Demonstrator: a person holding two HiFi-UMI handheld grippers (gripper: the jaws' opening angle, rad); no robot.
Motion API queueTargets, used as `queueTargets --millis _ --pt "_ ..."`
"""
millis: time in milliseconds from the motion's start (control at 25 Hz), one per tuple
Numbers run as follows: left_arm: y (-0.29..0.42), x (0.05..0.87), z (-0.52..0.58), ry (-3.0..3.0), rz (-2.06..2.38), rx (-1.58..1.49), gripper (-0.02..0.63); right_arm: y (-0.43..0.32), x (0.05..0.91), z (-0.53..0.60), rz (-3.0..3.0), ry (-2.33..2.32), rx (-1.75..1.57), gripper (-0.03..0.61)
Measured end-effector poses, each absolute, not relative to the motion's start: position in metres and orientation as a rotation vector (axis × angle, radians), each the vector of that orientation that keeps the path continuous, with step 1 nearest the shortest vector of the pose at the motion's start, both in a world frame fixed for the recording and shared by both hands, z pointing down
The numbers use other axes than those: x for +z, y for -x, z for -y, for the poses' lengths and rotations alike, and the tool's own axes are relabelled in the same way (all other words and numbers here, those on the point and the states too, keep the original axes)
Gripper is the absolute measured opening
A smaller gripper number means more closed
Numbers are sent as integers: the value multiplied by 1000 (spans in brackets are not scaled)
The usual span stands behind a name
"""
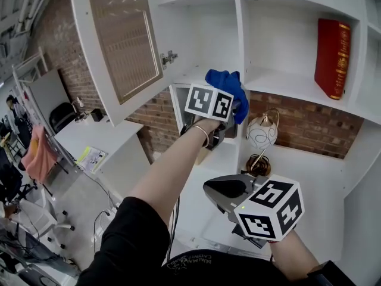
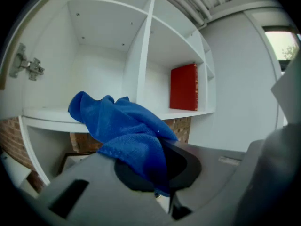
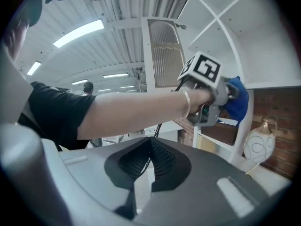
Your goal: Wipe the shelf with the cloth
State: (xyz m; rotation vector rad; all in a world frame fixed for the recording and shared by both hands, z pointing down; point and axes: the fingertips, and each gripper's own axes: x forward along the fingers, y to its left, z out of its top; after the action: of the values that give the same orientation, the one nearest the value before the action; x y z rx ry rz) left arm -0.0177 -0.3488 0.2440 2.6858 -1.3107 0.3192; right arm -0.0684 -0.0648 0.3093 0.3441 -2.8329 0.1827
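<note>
A crumpled blue cloth [image 2: 123, 126] sticks up out of my left gripper [image 2: 157, 175], which is shut on it. In the head view that gripper [image 1: 233, 111] is raised to the front edge of the white shelf [image 1: 280, 87], and the cloth [image 1: 228, 87] bunches at the shelf's lip beside the upright divider. The shelf board [image 2: 44, 114] runs just behind the cloth in the left gripper view. My right gripper [image 1: 227, 189] hangs lower and nearer to me; its jaws [image 3: 149, 160] meet with nothing between them. The right gripper view also catches the cloth [image 3: 237, 103].
A red book [image 1: 331, 57] stands upright at the shelf's right end. The cabinet door [image 1: 119, 40] hangs open to the left. A white globe ornament [image 1: 262, 133] and a small brass piece [image 1: 259, 162] sit on the lower shelf. Behind is a brick wall [image 1: 309, 127].
</note>
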Motion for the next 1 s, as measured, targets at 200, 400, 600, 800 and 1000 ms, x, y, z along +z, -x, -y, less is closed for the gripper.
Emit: queueTargets --millis 200,400,600,800,1000 --pt "22 282 251 -2890 1345 185 9 20 325 57 2894 -472 334 5" --pt "48 320 142 -2814 1318 31 9 0 347 54 2889 -560 453 5" --pt "45 392 49 -2781 1270 331 9 -7 366 51 2856 -646 268 5" --pt "22 390 -15 -2818 1472 280 9 -16 379 38 2862 -691 239 5" --pt "2 393 -58 -2779 1554 240 9 -42 390 36 2845 -669 204 5"
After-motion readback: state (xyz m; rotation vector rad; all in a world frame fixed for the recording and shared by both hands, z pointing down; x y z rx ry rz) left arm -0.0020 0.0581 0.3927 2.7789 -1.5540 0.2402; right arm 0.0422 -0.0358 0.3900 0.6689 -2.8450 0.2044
